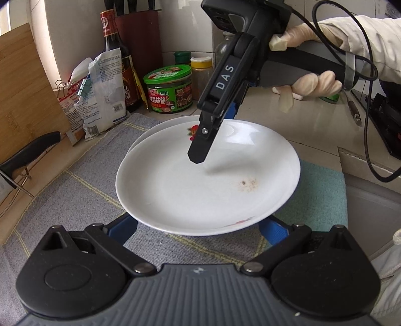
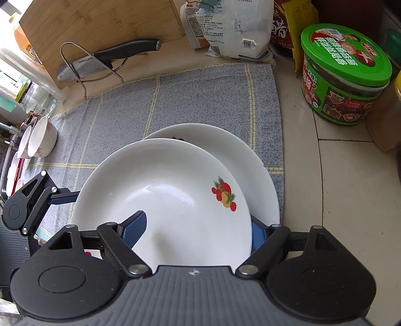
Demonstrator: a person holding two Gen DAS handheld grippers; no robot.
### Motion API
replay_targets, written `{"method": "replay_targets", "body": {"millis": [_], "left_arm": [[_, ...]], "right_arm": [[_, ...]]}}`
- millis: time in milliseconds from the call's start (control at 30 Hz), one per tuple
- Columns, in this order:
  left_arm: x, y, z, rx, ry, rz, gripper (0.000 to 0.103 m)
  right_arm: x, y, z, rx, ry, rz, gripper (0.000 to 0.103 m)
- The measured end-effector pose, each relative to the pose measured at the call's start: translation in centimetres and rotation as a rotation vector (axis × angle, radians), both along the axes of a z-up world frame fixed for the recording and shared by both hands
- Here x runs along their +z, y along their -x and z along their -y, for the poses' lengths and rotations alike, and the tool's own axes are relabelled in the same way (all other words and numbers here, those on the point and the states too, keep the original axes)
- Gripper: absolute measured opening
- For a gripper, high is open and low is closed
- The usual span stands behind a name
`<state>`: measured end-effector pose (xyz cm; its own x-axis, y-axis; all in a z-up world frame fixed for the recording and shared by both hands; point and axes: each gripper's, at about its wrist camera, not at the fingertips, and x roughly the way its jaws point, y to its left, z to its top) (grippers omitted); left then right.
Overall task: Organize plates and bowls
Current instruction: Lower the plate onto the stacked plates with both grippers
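Two white plates lie stacked and offset on a grey mat [image 2: 200, 100]. The top plate [image 2: 170, 190] carries a fruit decal, and the lower plate [image 2: 238, 155] sticks out past it. My right gripper [image 2: 196, 230] is open and straddles the top plate's rim. One finger [image 1: 200, 148] hovers just over the plate's inside, with its shadow below it. The other finger stays outside the rim. My left gripper [image 1: 198, 227] is open wide at the near edge of the top plate [image 1: 200, 185], and the rim hides its fingertips.
A gloved hand [image 1: 310, 82] holds the right gripper's handle, trailing a cable. Behind the mat are a green-lidded jar [image 2: 345, 75], bags [image 2: 233, 27], a knife on a wire stand [image 2: 107, 57] and a cutting board [image 2: 100, 22]. Bowls [image 2: 40, 138] stand in a rack at the left.
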<state>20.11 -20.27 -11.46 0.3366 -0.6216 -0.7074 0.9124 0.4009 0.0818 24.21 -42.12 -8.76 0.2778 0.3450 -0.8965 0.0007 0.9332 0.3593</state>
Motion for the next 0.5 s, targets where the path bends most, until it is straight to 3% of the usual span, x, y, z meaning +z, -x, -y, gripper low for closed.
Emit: {"method": "replay_targets", "body": {"millis": [500], "left_arm": [[0.0, -0.1, -0.1, -0.004, 0.005, 0.003, 0.102]], "right_arm": [[0.9, 1.3, 0.7, -0.035, -0.002, -0.011, 0.091]]}}
